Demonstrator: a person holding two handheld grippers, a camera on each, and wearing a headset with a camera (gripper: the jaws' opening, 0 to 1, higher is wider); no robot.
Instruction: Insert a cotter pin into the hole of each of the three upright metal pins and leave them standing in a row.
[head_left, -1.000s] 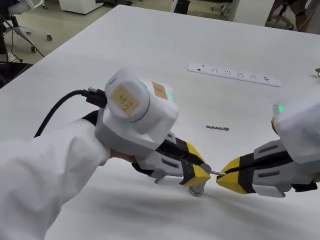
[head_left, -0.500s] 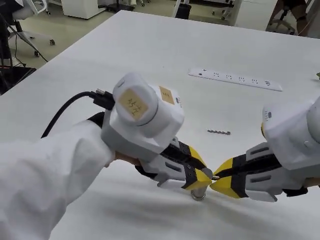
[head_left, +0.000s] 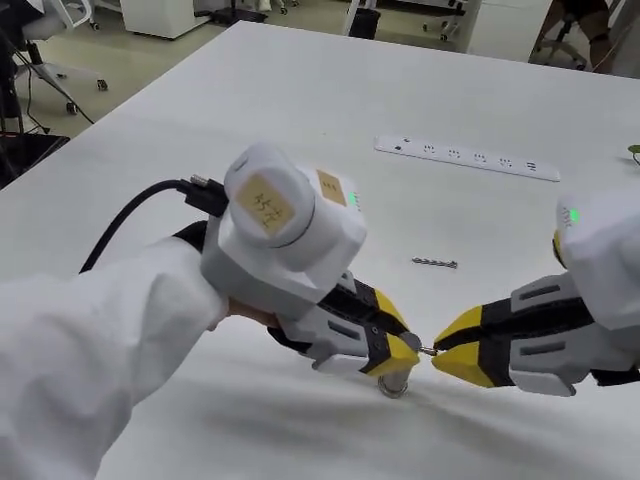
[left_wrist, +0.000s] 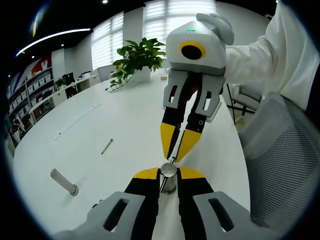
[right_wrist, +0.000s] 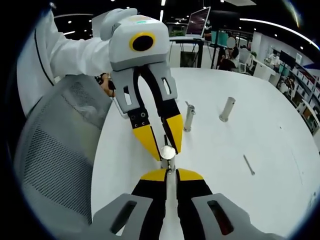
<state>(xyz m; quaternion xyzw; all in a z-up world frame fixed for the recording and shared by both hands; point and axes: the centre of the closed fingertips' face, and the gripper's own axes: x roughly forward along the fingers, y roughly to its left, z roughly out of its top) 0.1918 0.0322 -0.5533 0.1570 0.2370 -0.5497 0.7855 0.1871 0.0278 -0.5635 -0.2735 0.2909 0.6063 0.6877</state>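
My left gripper (head_left: 405, 349) is shut on an upright metal pin (head_left: 393, 383) that stands on the white table (head_left: 300, 110); in the left gripper view the jaws clamp the pin (left_wrist: 169, 178) just under its round top. My right gripper (head_left: 441, 357) faces it, shut on a thin cotter pin (head_left: 428, 350) whose tip reaches the metal pin's head (right_wrist: 168, 152). In the right gripper view the left gripper (right_wrist: 162, 142) comes in from above, and the right gripper (left_wrist: 175, 150) does the same in the left gripper view. Two more metal pins (right_wrist: 189, 117) (right_wrist: 227, 109) stand farther back.
A small thin metal piece (head_left: 435, 263) lies on the table beyond the grippers. A white power strip (head_left: 465, 157) lies farther back. Another metal pin (left_wrist: 64, 181) lies on its side in the left gripper view. A mesh chair back (right_wrist: 55, 150) stands beside the table's edge.
Half a second ago the right gripper's tips touched the left's. It has drawn back slightly to the right, and the cotter pin shows in the gap. The left gripper kept its hold.
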